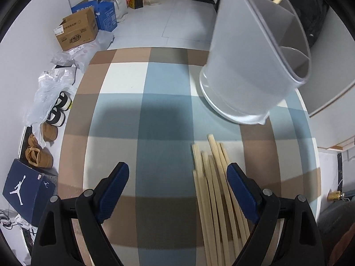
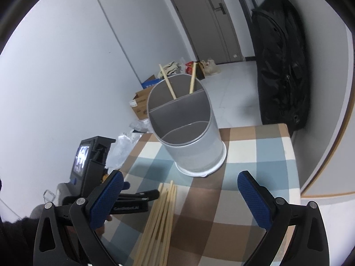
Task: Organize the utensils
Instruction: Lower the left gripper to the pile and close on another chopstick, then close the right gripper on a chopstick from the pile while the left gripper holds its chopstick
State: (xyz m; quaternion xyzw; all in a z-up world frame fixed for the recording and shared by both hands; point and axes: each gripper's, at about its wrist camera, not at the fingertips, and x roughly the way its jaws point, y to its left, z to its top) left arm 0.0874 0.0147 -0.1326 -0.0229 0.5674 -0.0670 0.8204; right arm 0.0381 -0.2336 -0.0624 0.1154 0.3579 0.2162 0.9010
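Note:
Several wooden chopsticks (image 1: 215, 190) lie in a bundle on the checked tablecloth (image 1: 142, 115), just left of my left gripper's right finger. They also show in the right wrist view (image 2: 160, 212). A grey divided utensil holder (image 2: 188, 130) stands behind them with two chopsticks (image 2: 168, 84) in its far compartment; it also shows in the left wrist view (image 1: 253, 66). My left gripper (image 1: 177, 175) is open and empty, low over the table. My right gripper (image 2: 180, 182) is open and empty, above the table before the holder. The left gripper's body (image 2: 133, 201) shows beside the bundle.
Cardboard boxes (image 1: 77, 30), plastic bags (image 1: 51, 88), shoes (image 1: 44, 146) and a navy shoe box (image 1: 26, 190) sit on the floor left of the table. A black bag (image 2: 281, 66) leans on the wall at the right. A door (image 2: 206, 17) is at the back.

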